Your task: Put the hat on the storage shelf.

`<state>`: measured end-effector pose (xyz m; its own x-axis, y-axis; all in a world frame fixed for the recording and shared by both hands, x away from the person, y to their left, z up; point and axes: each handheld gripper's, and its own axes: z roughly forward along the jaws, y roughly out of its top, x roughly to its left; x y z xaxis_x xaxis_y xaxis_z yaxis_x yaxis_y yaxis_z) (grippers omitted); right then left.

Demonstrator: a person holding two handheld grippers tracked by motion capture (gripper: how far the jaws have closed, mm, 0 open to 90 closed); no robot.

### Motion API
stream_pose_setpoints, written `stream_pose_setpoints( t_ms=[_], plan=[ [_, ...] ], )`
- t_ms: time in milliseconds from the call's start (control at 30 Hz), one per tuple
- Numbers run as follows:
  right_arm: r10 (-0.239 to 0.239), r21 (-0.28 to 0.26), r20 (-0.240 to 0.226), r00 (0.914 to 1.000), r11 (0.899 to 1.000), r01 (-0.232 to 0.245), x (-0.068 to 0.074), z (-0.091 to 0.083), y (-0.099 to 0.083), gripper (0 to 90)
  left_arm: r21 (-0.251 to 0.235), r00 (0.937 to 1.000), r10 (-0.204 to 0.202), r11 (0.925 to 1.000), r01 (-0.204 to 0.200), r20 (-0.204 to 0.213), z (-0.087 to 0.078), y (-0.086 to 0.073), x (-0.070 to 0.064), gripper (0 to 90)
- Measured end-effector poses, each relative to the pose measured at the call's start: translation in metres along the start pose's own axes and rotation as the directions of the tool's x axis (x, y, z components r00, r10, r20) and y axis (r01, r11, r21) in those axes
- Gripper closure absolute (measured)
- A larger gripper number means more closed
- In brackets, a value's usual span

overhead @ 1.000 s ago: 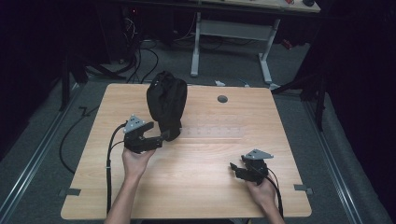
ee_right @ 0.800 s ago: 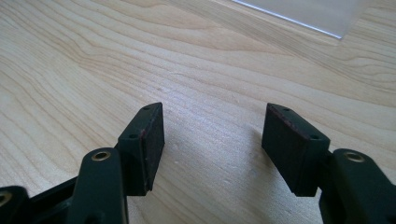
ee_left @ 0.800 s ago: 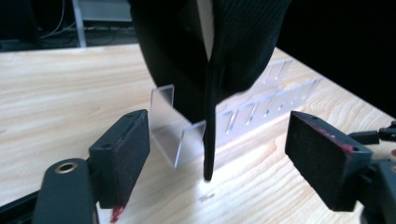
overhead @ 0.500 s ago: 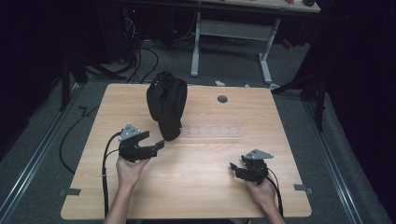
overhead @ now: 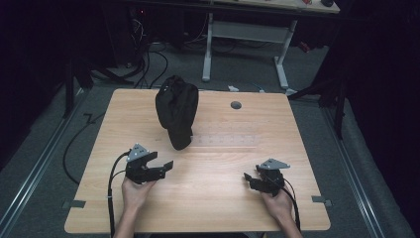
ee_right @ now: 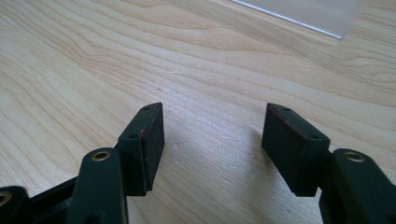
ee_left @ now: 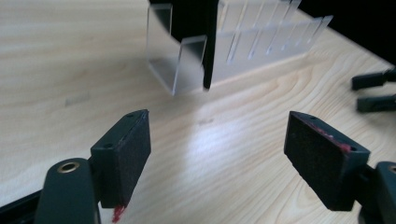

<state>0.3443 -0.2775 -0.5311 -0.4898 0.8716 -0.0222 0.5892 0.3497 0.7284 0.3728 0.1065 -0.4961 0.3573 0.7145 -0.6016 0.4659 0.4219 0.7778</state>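
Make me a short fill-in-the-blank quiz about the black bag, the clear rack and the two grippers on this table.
1. The black bag stands at one end of a clear plastic ____.
2. The left gripper has its jaws ____.
3. The right gripper holds ____.
4. The table top is made of ____.

Missing words: rack; open; nothing; wood

The left black two-jaw hand-held gripper [overhead: 166, 164] carries a grey three-cornered plate [overhead: 138, 150] on top, and a black cable [overhead: 113, 188] trails from its rear. The right black two-jaw hand-held gripper [overhead: 247, 177] carries a matching grey plate [overhead: 275, 163] and a thinner black cable [overhead: 294, 206]. Each jaw ends in a flat rectangular black pad [ee_left: 123, 154] with small screw holes along its upper edge. A brass-coloured rivet [ee_left: 68, 166] sits in each jaw arm. Red traces mark the left gripper's pad edges. The person's forearms are bare, with no sleeves.
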Motion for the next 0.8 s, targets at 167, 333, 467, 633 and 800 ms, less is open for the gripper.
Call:
stream_pose_setpoints(
  t_ms=[167, 333, 467, 633, 800],
  plan=[
    [0.002, 0.001, 0.000, 1.0000, 1.000, -0.002, 0.000, 0.000, 0.000, 39.2, 0.058, 0.9956, 0.068, 0.9962, -0.064, -0.065, 0.004, -0.019, 0.005, 24.2],
    [0.000, 0.000, 0.000, 1.0000, 1.000, 0.000, 0.000, 0.000, 0.000, 39.2, 0.082, 0.9864, 0.129, 0.9893, -0.121, -0.102, 0.008, -0.034, 0.008, 23.9],
    [0.000, 0.000, 0.000, 1.0000, 1.000, 0.000, 0.000, 0.000, 0.000, 39.2, 0.091, 0.9789, 0.160, 0.9847, -0.149, -0.127, 0.011, -0.043, 0.012, 24.0],
    [0.000, 0.000, 0.000, 1.0000, 1.000, 0.000, 0.000, 0.000, 0.000, 39.2, 0.110, 0.9670, 0.196, 0.9776, -0.179, -0.163, 0.013, -0.050, 0.015, 23.1],
    [0.001, 0.000, 0.000, 1.0000, 1.000, -0.001, 0.000, 0.000, 0.000, 39.2, 0.108, 0.9647, 0.202, 0.9768, -0.185, -0.170, 0.014, -0.052, 0.014, 23.2]
  ],
)
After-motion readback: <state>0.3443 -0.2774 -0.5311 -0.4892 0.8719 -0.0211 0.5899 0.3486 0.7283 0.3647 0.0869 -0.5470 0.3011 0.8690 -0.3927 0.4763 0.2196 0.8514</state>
